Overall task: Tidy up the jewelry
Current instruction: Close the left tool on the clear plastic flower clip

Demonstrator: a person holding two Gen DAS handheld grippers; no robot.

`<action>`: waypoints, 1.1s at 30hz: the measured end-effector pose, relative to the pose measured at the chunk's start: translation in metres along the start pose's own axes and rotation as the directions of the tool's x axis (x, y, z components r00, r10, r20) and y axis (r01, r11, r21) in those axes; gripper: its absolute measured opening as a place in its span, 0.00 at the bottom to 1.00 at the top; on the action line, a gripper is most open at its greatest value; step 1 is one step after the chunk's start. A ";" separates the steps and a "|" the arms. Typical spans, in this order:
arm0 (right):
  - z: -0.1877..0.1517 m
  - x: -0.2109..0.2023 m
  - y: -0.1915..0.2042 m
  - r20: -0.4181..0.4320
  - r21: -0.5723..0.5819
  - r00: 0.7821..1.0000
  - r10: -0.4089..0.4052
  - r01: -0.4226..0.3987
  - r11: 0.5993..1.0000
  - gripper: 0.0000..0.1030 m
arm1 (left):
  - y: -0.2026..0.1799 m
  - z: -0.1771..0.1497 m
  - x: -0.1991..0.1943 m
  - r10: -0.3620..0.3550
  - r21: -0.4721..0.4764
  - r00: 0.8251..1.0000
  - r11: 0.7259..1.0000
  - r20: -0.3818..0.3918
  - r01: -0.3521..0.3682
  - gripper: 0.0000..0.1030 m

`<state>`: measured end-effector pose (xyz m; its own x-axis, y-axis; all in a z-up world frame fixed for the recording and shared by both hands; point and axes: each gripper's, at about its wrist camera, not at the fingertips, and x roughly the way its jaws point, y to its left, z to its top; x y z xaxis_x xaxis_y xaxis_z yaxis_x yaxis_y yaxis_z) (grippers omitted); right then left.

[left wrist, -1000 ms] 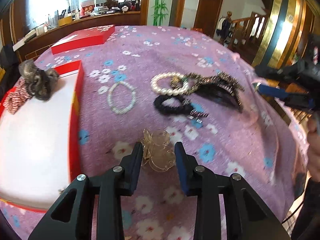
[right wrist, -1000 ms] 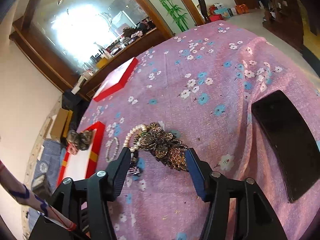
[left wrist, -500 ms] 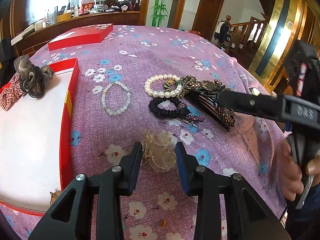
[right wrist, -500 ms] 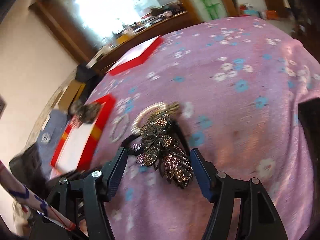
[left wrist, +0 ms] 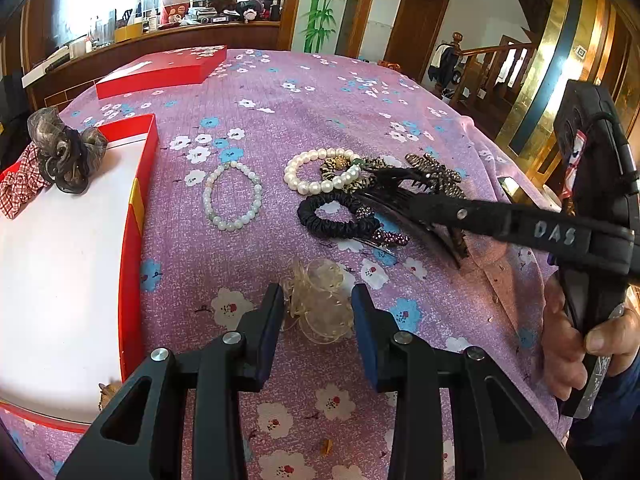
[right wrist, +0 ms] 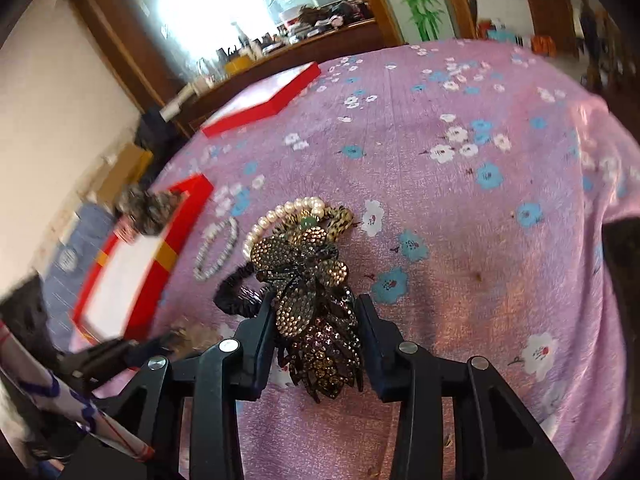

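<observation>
- Left gripper [left wrist: 318, 312]: jaws straddle the translucent clip [left wrist: 316, 306], which lies on the purple floral cloth [left wrist: 280, 120]. Left pad looks to be touching its edge, right pad close beside it. Can't tell if it's actually clamped.
- Right gripper [right wrist: 316, 332]: jaws closing, rhinestone hair claw [right wrist: 316, 312] between them. Both pads sit at the claw's flanks; firm contact not confirmed from the frames. Claw still on the cloth.
- From the left wrist view, the right gripper's finger [left wrist: 480, 212] reaches in from the right edge over the claw's black teeth; a hand [left wrist: 576, 340] holds its handle.
- Pile around the claw: pearl bracelet [left wrist: 320, 176] just behind it, touching a leopard-print band [left wrist: 334, 168] that bears a green bead. Black scrunchie [left wrist: 336, 216] is just in front of the pearls, with a small rhinestone barrette [left wrist: 384, 238] against its near right side.
- Pale bead bracelet [left wrist: 232, 200] lies alone on the cloth, between the pile and the box.
- Open red box [left wrist: 136, 200], white inside, is at the left. In its far corner: a grey-bronze organza scrunchie [left wrist: 66, 152] and a red checked scrunchie [left wrist: 16, 188], touching each other. A small brown item pokes up at the near inner edge; too little visible to identify.
- Red lid [left wrist: 160, 72] lies flat at the far side of the table, well apart from the box.
- Dark flat object at the right edge of the right wrist view, mostly cut off.
</observation>
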<state>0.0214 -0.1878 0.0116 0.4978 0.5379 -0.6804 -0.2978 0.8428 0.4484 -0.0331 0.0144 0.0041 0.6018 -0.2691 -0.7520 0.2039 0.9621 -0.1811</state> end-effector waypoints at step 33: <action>-0.001 -0.044 0.001 0.217 0.011 0.972 0.093 -0.098 0.995 0.36 | -0.005 0.007 -0.046 0.085 -0.028 0.989 0.996 0.121 -0.082 0.30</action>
<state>-0.0016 -0.2102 0.0418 0.6329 0.5966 -0.4934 -0.3358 0.7858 0.5194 -0.0561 0.0218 0.0437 0.7058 -0.1895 -0.6826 0.1319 0.9819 -0.1362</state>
